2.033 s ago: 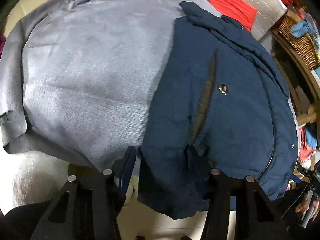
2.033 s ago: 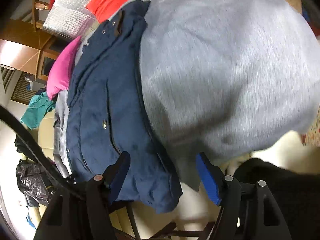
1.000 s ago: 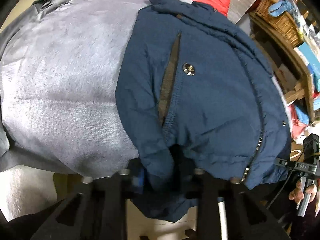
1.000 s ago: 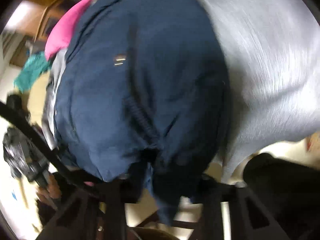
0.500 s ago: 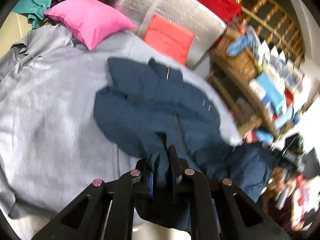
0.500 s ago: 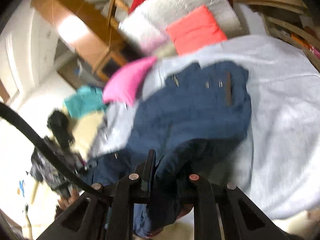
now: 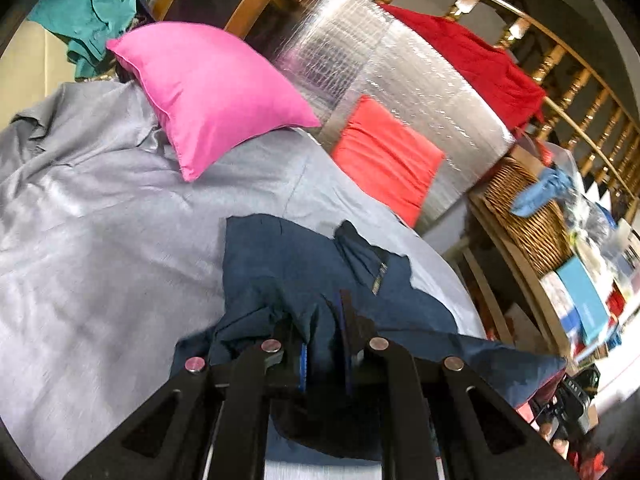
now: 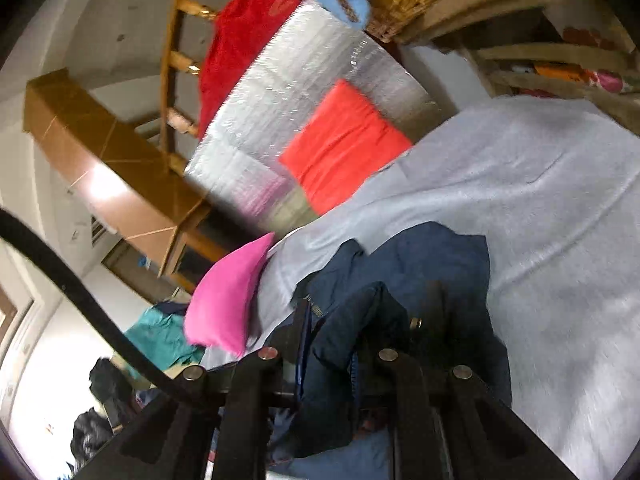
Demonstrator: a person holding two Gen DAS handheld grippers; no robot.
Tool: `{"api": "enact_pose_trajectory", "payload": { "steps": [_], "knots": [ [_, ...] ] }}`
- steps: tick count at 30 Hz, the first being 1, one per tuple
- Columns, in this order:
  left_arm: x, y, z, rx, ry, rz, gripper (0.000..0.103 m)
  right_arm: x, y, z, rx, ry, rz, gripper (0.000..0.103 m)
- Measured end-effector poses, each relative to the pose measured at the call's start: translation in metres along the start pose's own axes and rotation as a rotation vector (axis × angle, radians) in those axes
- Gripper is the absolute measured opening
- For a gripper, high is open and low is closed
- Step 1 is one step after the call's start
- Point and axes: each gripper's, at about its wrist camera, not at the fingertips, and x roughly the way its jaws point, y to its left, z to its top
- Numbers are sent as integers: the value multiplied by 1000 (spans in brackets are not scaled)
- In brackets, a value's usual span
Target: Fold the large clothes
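Observation:
A navy blue jacket lies partly lifted over the grey bed sheet. My left gripper is shut on a bunched fold of the jacket's hem, which rises between its blue pads. In the right wrist view the same jacket hangs from my right gripper, also shut on a thick fold of the dark fabric. The far part of the jacket, with a zip pull, still rests on the sheet. Fabric hides both sets of fingertips.
A pink pillow and an orange-red cushion lie at the head of the bed against a silver quilted board. A wicker basket and cluttered shelves stand to the right. Teal clothing is piled at the far left.
Both grippers closed on the jacket's near edge, then rose and tilted up, pulling it toward the pillows. The jacket now covers less of the sheet, and more of the room shows.

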Motion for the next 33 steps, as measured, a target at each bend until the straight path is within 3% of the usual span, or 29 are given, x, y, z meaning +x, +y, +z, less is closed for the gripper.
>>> {"api": "enact_pose_trajectory", "payload": {
  "steps": [5, 11, 18, 21, 23, 26, 27, 28, 29, 30, 33],
  "knots": [
    [52, 5, 18, -17, 15, 37, 13, 56, -17, 26, 2, 25, -70, 18],
    [96, 9, 50, -40, 19, 42, 13, 98, -18, 58, -40, 5, -86, 17],
    [156, 7, 72, 30, 54, 121, 16, 157, -39, 78, -15, -7, -114, 17],
    [183, 16, 71, 9, 115, 142, 17, 182, -57, 77, 31, 21, -142, 20],
    [197, 26, 72, -50, 170, 122, 22, 195, -75, 80, 116, 94, -134, 29],
    [193, 31, 77, -106, 190, 53, 37, 193, -92, 90, 239, 123, -34, 40],
    [187, 32, 80, -138, 186, -9, 54, 190, -92, 92, 246, 121, -16, 44],
    [180, 32, 82, -165, 166, -60, 67, 186, -90, 94, 248, 112, 7, 55],
    [171, 31, 83, -190, 133, -106, 71, 180, -86, 95, 241, 91, 3, 69],
    [160, 30, 84, -216, 94, -145, 77, 175, -82, 96, 229, 67, -15, 74],
    [135, 24, 83, -260, 28, -197, 89, 147, -66, 102, 201, -17, -7, 77]
  ]
}}
